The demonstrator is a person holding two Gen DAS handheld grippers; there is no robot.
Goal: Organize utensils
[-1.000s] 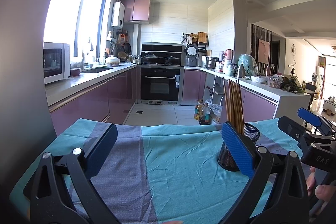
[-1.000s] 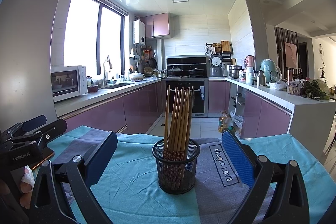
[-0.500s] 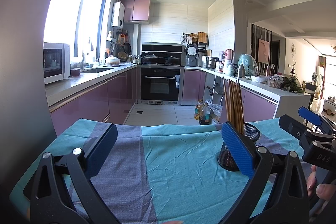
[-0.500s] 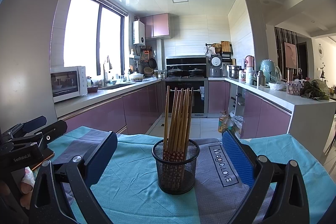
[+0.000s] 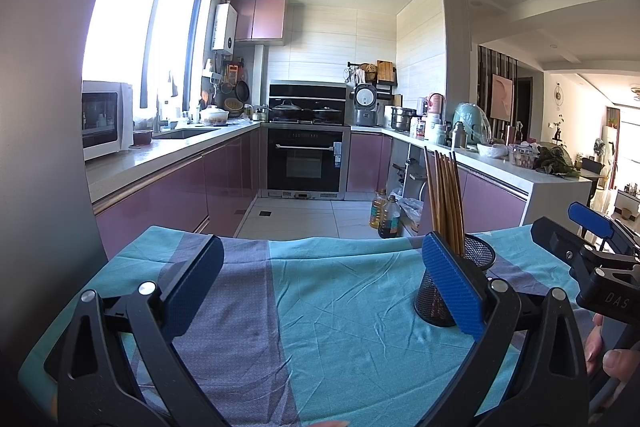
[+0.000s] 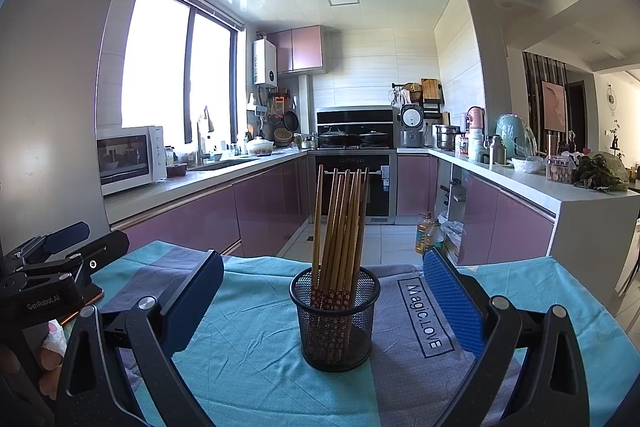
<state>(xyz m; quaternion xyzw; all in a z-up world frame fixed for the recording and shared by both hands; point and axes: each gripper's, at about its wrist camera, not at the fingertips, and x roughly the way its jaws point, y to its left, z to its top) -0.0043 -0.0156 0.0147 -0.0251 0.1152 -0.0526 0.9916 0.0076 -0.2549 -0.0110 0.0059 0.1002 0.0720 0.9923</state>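
A black mesh cup stands upright on the teal and grey tablecloth, holding several wooden chopsticks. My right gripper is open and empty, with the cup straight ahead between its blue pads. In the left wrist view the cup and chopsticks stand at the right, partly hidden behind the right pad. My left gripper is open and empty over bare cloth. Each gripper shows at the edge of the other's view.
The table's far edge drops to a tiled kitchen floor. Purple cabinets and counters run along both sides, with an oven at the back. Oil bottles stand on the floor at the right.
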